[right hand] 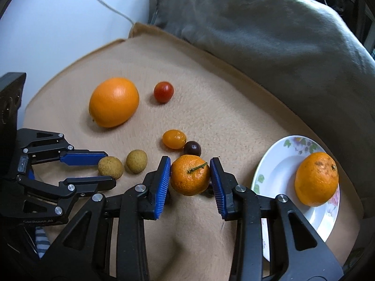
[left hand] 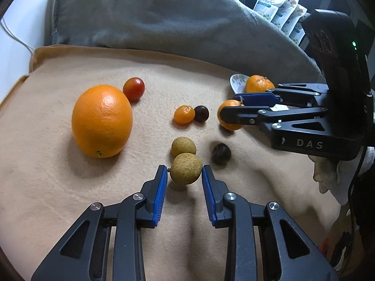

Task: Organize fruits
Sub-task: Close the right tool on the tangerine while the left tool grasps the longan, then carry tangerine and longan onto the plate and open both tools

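- Your left hand-held gripper (left hand: 185, 175) has its two blue pads on each side of a tan longan (left hand: 186, 169). The pads touch it or nearly touch it, so you seem to be pinching it, and it looks a bit lifted off the beige blanket (left hand: 58, 175).
- Just past that fruit, touching it, sits a second longan (left hand: 183, 146).
- Ahead and to the right of your left hand-held gripper lies a dark round fruit (left hand: 221, 153).
- Far to the front left sits the big orange (left hand: 102, 121), with a red tomato (left hand: 133, 89) just behind it.
- A small orange kumquat (left hand: 184, 114) and a dark grape (left hand: 201, 113) touch each other further ahead.
- Your right hand-held gripper (right hand: 190, 175) has a mandarin (right hand: 190, 175) between its pads. Both pads press its sides, so it is clamped on the mandarin.
- To the right of that hand-held gripper is a white flowered plate (right hand: 276, 164). Another mandarin (right hand: 316, 179) lies in it.
- A grey pillow (right hand: 257, 23) lies past the blanket, far ahead.
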Demonstrator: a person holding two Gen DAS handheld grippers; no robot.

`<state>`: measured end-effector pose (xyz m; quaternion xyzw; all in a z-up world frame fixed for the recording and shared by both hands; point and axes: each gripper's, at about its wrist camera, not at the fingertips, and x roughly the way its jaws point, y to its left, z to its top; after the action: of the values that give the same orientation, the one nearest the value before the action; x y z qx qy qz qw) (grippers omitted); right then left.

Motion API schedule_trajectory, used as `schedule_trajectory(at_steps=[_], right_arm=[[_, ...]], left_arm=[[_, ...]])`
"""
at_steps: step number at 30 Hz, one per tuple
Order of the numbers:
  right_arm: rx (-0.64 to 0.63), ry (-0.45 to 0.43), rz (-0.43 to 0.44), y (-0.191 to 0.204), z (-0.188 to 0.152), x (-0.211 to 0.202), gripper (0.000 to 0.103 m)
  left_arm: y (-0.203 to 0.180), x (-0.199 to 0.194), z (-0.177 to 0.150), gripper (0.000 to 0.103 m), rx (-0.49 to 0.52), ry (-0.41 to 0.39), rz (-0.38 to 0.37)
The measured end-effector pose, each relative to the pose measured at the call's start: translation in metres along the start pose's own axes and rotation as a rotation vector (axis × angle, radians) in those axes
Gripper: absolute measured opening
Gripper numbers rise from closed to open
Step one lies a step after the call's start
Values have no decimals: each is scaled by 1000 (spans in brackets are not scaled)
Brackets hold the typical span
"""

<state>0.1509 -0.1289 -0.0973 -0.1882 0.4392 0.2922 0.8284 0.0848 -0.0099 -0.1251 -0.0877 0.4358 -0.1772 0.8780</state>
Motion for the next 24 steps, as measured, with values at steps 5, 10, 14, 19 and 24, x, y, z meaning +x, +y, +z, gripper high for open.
schedule_trajectory(at_steps=[5, 10, 14, 19, 24], right_arm=[[54, -45, -7, -12, -9, -23, 36], [111, -79, -29, -30, -23, -45, 36], [165, -98, -51, -51, -38, -60, 36], [228, -103, -80, -76, -55, -71, 36], [275, -97, -105, -97, -71, -77, 36]], left_arm=[[-6, -10, 5, 29, 11, -22, -10], [-15, -11, 15, 29, 34, -37, -27], [-26, -9, 23, 29, 58, -45, -45], [-42, -1, 35, 29, 87, -54, -66], [-60, 9, 49, 29, 122, -54, -89]])
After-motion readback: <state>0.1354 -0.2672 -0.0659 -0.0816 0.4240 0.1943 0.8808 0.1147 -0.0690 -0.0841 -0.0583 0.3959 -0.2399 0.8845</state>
